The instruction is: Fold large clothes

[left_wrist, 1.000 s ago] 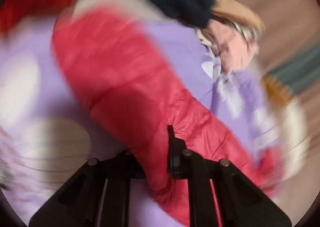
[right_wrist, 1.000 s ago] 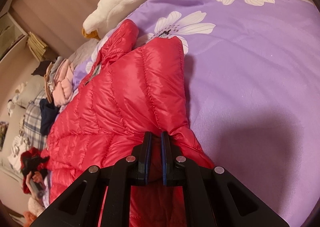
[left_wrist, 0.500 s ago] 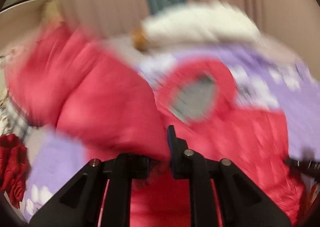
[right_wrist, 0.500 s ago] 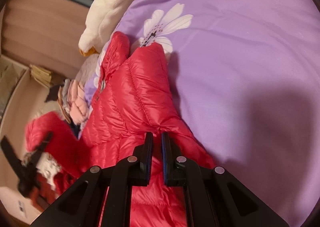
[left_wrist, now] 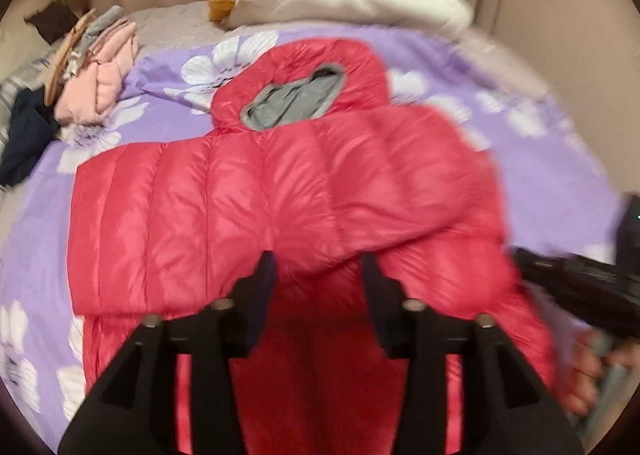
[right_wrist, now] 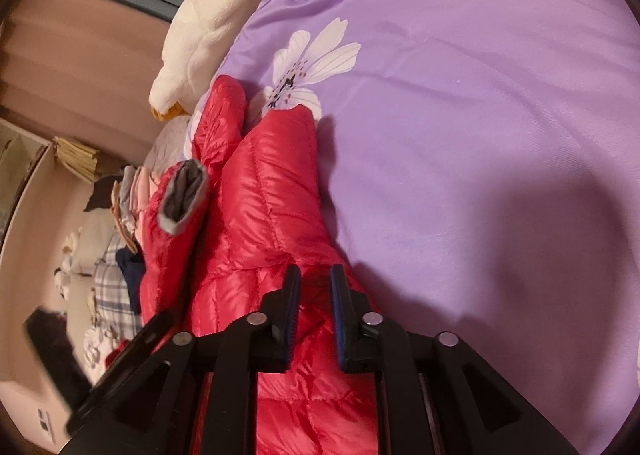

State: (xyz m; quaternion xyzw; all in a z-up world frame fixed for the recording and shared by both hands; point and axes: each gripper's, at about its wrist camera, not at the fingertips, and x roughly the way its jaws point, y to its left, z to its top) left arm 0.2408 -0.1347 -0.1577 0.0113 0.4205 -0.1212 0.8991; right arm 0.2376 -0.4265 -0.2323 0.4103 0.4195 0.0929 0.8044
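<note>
The red down jacket [left_wrist: 248, 215] lies on the purple floral bedspread [left_wrist: 540, 159], hood toward twelve o'clock, one sleeve folded across the chest. The puffy, slick shell looks likely to spring back: the sleeve could slide off toward three o'clock once nothing pins it, spoiling the fold. The left gripper [left_wrist: 318, 275] stands spread wide, fingers just above the sleeve's lower edge, holding nothing. The right gripper [right_wrist: 314, 295] is parted a little over the jacket's side edge at its six o'clock; fabric sits between the pads, apparently unpinched.
</note>
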